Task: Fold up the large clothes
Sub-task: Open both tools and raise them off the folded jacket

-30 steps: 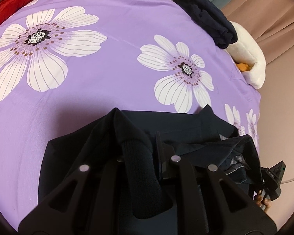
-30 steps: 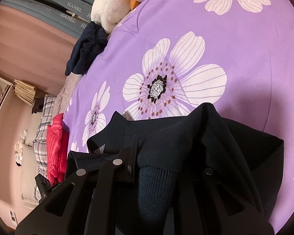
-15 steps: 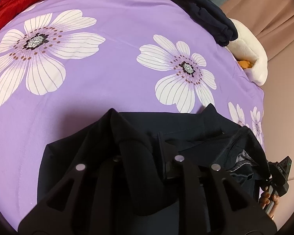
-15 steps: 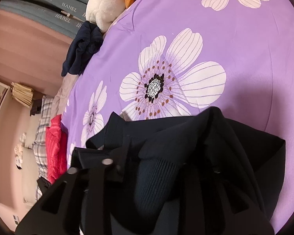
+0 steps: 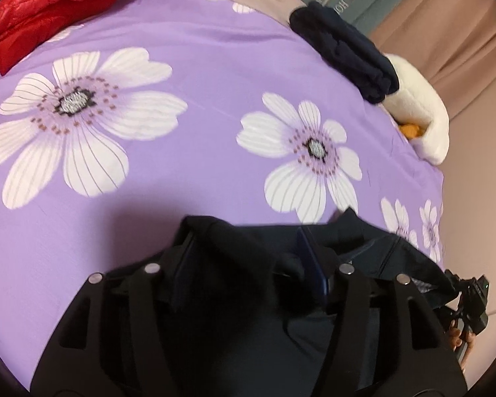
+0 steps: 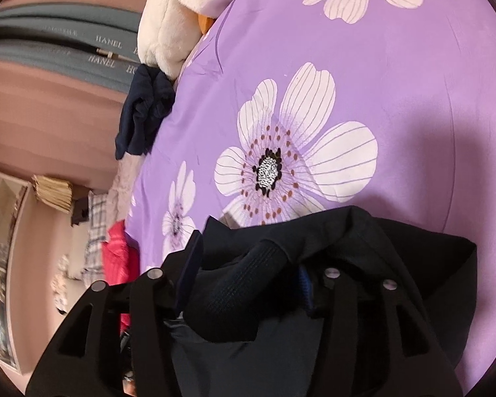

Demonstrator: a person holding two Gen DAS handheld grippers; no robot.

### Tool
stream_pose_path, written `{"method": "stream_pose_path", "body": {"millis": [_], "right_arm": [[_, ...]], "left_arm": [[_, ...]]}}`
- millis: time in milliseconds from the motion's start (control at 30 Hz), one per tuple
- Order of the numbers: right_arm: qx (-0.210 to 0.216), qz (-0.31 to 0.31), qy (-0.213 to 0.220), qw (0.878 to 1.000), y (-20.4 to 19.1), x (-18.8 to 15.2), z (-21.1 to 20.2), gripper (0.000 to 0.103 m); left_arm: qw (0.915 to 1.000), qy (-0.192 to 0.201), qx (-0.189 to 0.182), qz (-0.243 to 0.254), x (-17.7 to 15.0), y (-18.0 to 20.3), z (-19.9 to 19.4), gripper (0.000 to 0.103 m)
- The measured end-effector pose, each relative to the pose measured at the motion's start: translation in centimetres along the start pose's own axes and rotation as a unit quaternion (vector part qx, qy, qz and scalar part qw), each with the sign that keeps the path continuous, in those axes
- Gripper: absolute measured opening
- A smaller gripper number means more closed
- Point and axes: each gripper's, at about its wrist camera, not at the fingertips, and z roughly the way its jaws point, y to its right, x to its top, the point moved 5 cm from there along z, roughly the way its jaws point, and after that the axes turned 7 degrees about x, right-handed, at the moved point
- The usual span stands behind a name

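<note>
Dark navy jacket point(image 5: 248, 258) bunched low on the purple floral bed point(image 5: 188, 152), left gripper point(image 5: 244, 264) spread wide with cloth between its fingers, right gripper point(image 6: 248, 264) likewise parted around a ribbed cuff point(image 6: 234, 284), folded navy garment point(image 5: 344, 53) beside white plush toy point(image 5: 416, 112), red jacket point(image 5: 49, 3) far corner

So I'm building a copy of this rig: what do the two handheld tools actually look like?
Both look alike. The left tool and right tool have matte black plastic frames with triangular cut-outs, four round silver fasteners across each, and blue pads on the inner finger faces. From the left view, the right tool's black body shows a small green light. No cables or sleeves are visible.
</note>
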Motion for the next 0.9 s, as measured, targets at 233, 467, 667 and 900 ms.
{"method": "stream_pose_path", "body": {"millis": [233, 467, 667, 900], "right_arm": [[0.051, 0.045, 0.012, 0.998, -0.5, 0.9, -1.2, 0.067], [0.023, -0.056, 0.060, 0.996, -2.8, 0.8, -5.0, 0.073], [-0.156, -0.329, -0.047, 0.930, -4.7, -7.3, -1.3, 0.064], [-0.263, -0.380, -0.084, 0.883, 0.6, -9.6, 1.3, 0.059]], "left_arm": [[0.9981, 0.055, 0.028, -0.001, 2.3, -1.1, -3.2, 0.084], [0.9894, 0.047, 0.047, 0.130, -1.7, 1.5, -4.4, 0.084], [0.9729, 0.015, 0.064, 0.222, -8.3, 3.3, -3.1, 0.084], [0.9592, -0.026, 0.119, 0.255, -10.9, 3.6, 0.7, 0.087]]}}
